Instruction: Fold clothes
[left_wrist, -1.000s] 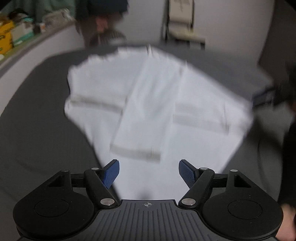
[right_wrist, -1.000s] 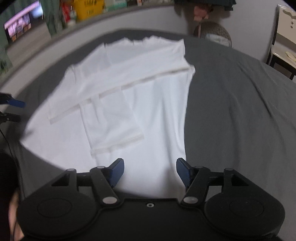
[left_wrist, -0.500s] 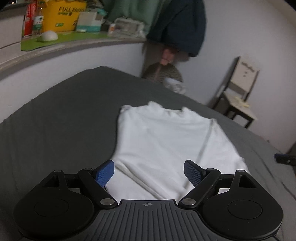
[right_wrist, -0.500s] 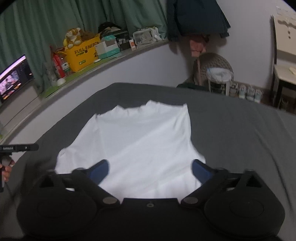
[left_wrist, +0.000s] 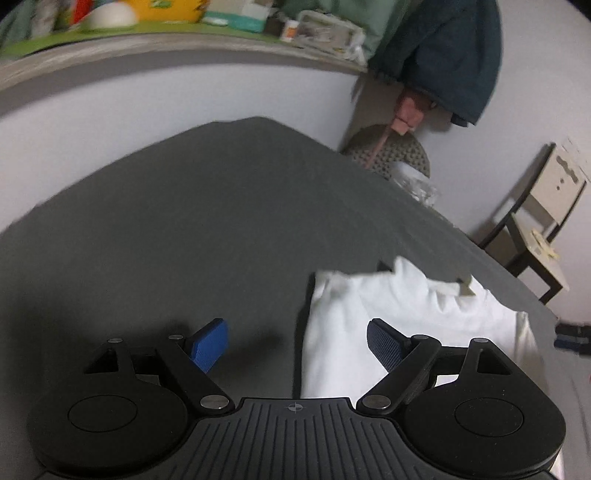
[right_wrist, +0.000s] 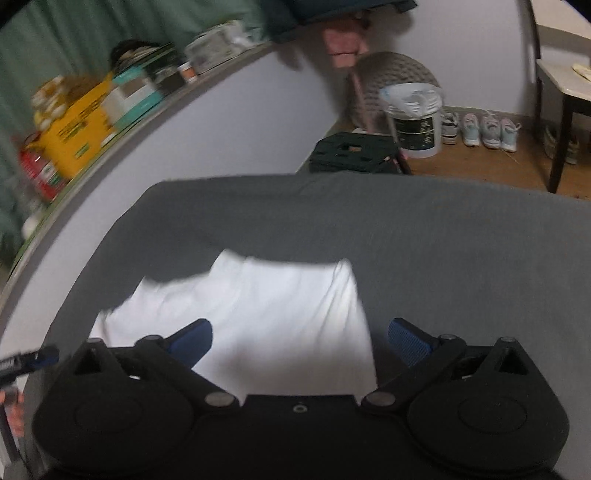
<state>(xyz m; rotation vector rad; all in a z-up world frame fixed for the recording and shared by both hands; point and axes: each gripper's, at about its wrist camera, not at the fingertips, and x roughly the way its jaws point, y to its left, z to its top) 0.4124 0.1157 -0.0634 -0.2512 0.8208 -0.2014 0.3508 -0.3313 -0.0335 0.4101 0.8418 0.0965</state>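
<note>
The white garment (right_wrist: 273, 325) lies flat on the dark grey bed cover (right_wrist: 443, 251), folded into a roughly rectangular panel. In the right wrist view its long axis runs from near to far, the far edge lying straight across with a slight bulge at each corner. In the left wrist view the same garment (left_wrist: 399, 306) occupies the right half of the frame, with its left edge running near to far. Which end is the collar cannot be told.

The left gripper (left_wrist: 297, 339) stands wide, jaws apart, with nothing between the pads. Its left pad (left_wrist: 210, 341) is over bare cover; its right pad (left_wrist: 386, 341) is over the garment, so the garment's left edge falls between the two fingers. Contact with the cloth cannot be confirmed.

The right gripper (right_wrist: 301, 341) is wide, with its jaws closing slightly; no cloth is pinched. Its left pad (right_wrist: 194, 341) is over the garment and its right pad (right_wrist: 408, 341) over bare cover, just right of the garment's right edge.

Beyond the bed: a curved ledge (right_wrist: 147, 110) holding a yellow box (right_wrist: 79, 129) and other cartons, a white bucket (right_wrist: 417, 122), a woven pouf (right_wrist: 391, 74), a row of shoes (right_wrist: 480, 129) and a chair (left_wrist: 535, 221). Nothing lies on the cover around the garment.
</note>
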